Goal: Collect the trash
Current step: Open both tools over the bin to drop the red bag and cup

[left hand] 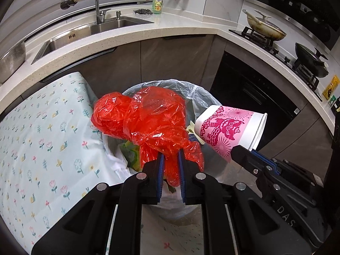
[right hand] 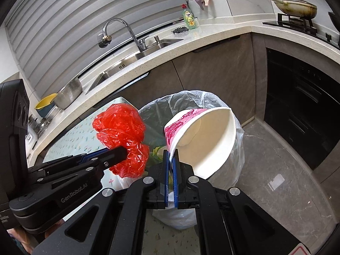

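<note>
My left gripper is shut on a crumpled red plastic bag and holds it over the bin, which is lined with a clear bag and has some trash inside. My right gripper is shut on the rim of a pink-and-white paper cup, tilted on its side above the bin's right half. In the left wrist view the cup and the right gripper show at the right. In the right wrist view the red bag and the left gripper show at the left.
A table with a flowered cloth stands left of the bin. Behind are cabinet fronts, the counter with a sink, faucet and soap bottle. A stove with pans and a dark oven door are at the right. Grey tile floor.
</note>
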Action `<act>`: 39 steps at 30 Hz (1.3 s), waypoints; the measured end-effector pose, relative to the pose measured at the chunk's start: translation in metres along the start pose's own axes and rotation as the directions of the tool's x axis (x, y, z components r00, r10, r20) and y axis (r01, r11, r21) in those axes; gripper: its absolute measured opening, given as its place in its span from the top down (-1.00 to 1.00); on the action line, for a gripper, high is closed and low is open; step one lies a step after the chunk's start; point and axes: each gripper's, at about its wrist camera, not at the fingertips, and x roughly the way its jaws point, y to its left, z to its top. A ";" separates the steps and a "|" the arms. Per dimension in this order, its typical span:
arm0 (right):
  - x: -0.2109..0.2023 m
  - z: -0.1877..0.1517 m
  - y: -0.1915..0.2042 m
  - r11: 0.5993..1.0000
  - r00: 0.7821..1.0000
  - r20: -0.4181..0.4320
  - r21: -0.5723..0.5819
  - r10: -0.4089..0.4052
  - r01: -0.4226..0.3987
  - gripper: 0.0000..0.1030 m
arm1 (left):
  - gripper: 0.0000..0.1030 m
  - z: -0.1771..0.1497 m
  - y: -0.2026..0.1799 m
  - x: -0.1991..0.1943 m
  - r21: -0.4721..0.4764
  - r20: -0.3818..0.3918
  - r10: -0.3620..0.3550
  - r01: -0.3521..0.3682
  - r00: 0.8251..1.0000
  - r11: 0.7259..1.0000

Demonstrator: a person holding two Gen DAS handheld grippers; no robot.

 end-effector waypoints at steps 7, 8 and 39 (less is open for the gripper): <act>0.027 0.010 0.000 1.000 1.000 -0.017 -0.015 0.000 0.000 0.87 | 0.63 0.008 0.010 0.022 -0.018 -0.008 0.000 0.000 1.000 1.000; 0.029 0.010 0.001 1.000 1.000 -0.016 -0.017 -0.001 0.001 0.81 | 0.49 0.008 0.011 0.024 -0.021 -0.005 0.005 -0.005 1.000 1.000; -0.036 0.004 0.017 0.999 0.996 0.079 -0.008 -0.033 0.034 -0.23 | -0.46 -0.006 0.026 -0.051 -0.060 0.119 0.124 -0.117 0.985 0.991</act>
